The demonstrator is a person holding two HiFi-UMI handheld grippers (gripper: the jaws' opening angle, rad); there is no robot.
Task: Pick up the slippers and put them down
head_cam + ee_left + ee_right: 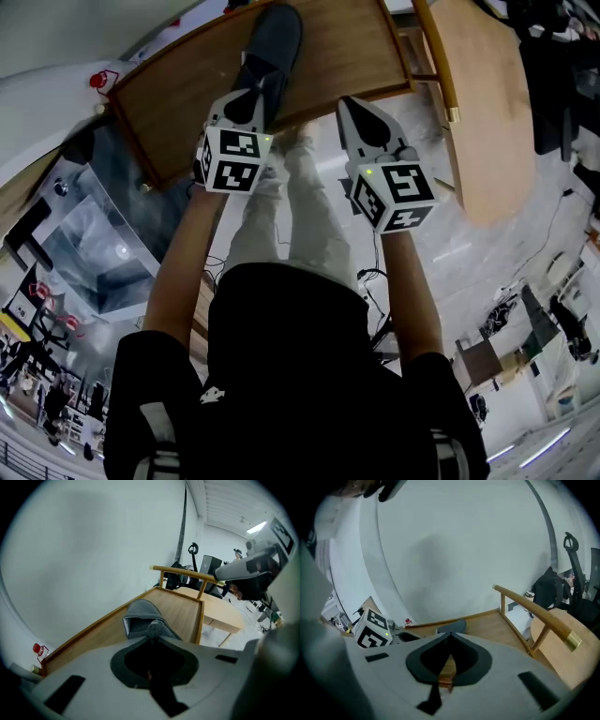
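One dark grey slipper [272, 42] lies lengthwise over the wooden platform [347, 47], toe pointing away from me. My left gripper [251, 94] is shut on its near edge. In the left gripper view the grey fabric [140, 618] bunches right at the jaw tips [153, 629]. Whether the sole still touches the wood I cannot tell. My right gripper [354, 105] hovers beside it to the right, jaws together with nothing in them. In the right gripper view the slipper [452, 626] peeks just beyond the closed tips [451, 634].
The platform has a raised rim and a wooden rail [534, 606] with a brass end on its right side. A round wooden table [483, 112] stands farther right. A white wall [93, 550] backs the platform. My legs and the pale floor [441, 253] are below.
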